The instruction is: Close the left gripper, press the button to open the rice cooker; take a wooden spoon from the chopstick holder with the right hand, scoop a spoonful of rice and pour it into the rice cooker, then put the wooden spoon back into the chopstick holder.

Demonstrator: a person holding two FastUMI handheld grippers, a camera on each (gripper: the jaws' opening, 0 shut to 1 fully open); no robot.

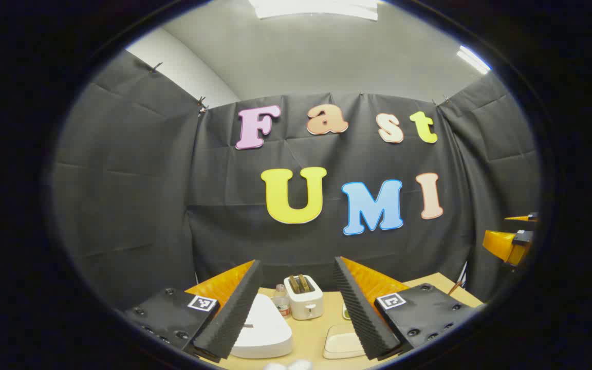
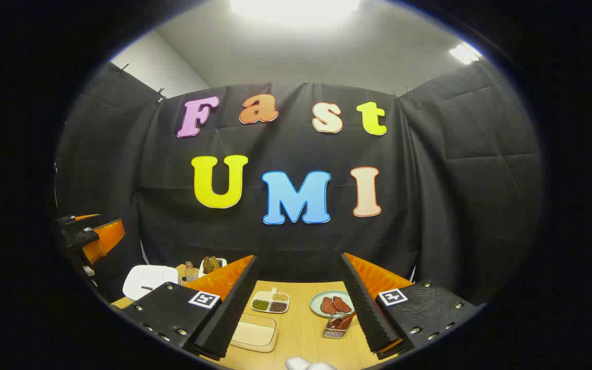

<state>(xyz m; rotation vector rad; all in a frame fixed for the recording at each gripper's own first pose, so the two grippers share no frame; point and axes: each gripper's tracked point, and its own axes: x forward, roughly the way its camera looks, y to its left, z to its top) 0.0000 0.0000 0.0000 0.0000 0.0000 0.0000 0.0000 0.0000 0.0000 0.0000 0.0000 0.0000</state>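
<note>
Left hand-held gripper held wide open and empty, white rice cooker seen at 7 o'clock beside its left finger on the bench, right hand-held gripper likewise spread with nothing held, chopstick holder seen at 5 o'clock by its right finger.

A white toaster stands on the wooden table, with a divided dish of grains and a plate of meat nearby.

Left tongs agape above white rice cooker; toaster beyond, possibly bottle beside.
</note>
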